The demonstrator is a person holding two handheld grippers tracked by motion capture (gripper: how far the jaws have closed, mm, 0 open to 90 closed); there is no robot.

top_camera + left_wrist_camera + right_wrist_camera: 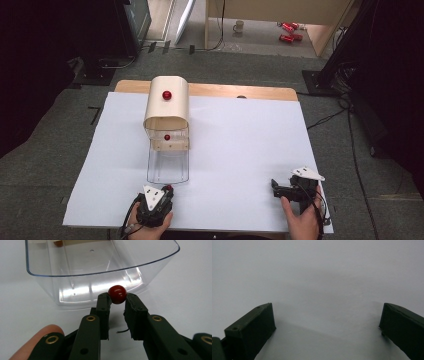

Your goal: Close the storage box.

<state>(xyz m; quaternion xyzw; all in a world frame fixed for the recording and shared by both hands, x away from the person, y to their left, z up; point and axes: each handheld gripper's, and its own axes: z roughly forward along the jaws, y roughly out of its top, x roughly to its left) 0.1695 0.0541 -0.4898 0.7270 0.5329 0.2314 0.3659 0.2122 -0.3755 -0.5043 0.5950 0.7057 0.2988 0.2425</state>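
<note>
The red ball [117,294] sits clamped between the tips of the left gripper [117,300], just off the near lip of the clear plastic tray [40,275] — at the near left of the white sheet [240,140]. The right gripper [278,188] rests near right, jaws wide apart, nothing between them.

A big white sheet [240,150] covers a wooden table [260,92]. The floor [60,130] around it is grey carpet. Far back stands a pale wooden cabinet [280,10], with a mug [239,26] and red cans [289,31] on the floor below it. Black cables [345,115] lie on the right. The sides of the room are dark.
</note>
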